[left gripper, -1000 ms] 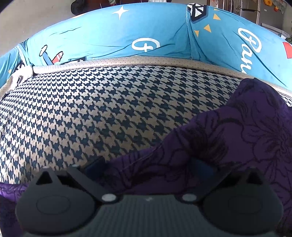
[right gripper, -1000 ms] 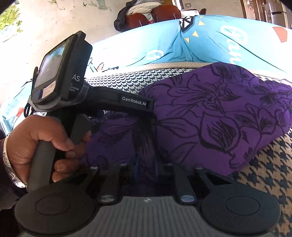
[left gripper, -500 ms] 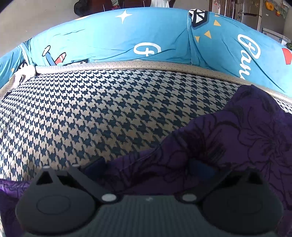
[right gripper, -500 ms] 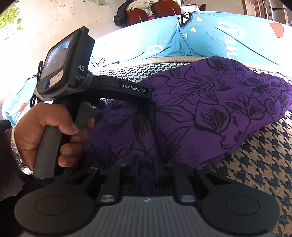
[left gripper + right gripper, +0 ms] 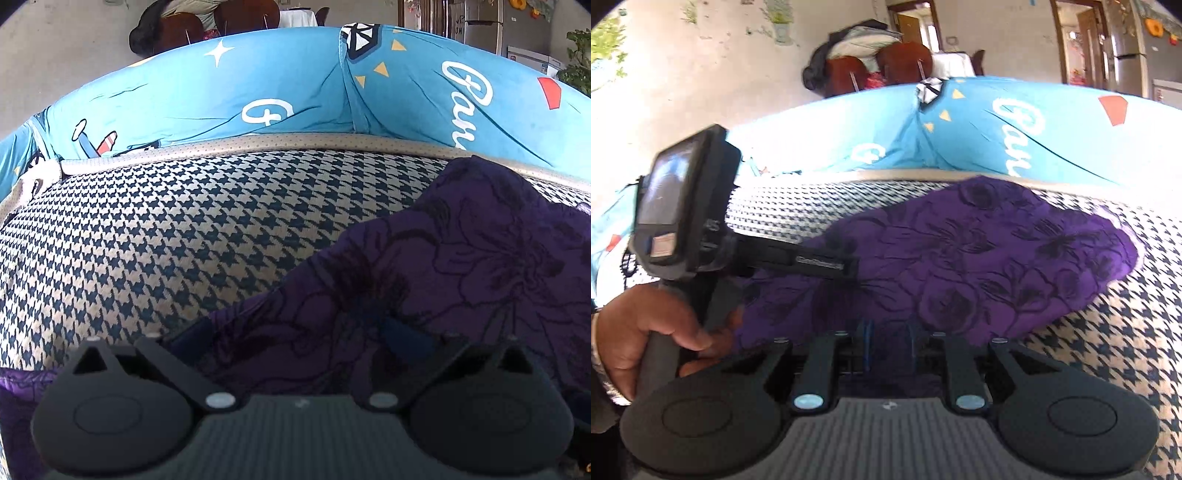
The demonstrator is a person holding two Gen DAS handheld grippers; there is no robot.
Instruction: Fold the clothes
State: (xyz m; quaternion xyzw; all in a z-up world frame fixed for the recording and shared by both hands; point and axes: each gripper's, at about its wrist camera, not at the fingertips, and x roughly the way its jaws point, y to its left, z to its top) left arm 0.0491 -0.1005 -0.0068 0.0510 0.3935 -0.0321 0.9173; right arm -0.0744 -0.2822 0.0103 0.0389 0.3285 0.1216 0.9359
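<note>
A purple garment with black flower outlines [image 5: 979, 266] lies in a folded heap on the houndstooth seat cushion [image 5: 1108, 350]. My right gripper [image 5: 888, 343] sits at the heap's near edge, its blue pads close together with purple cloth pinched between them. In the left wrist view the same garment [image 5: 461, 280] fills the lower right. My left gripper [image 5: 299, 332] stands wide open, with the cloth lying across the gap between its fingers. A hand [image 5: 646, 332] holds the left gripper's handle, and that gripper's black body [image 5: 683, 206] reaches over the garment's left part.
A bright blue printed cover [image 5: 258, 92] wraps the sofa back behind the cushion [image 5: 166, 240]. A beige piped seam [image 5: 258, 142] marks the cushion's far edge. Brown chairs piled with clothes [image 5: 879, 62] stand against the wall beyond.
The right wrist view has pulled back and tilted up, so the garment sits farther off and more of the room shows. The left gripper stays open and almost still.
</note>
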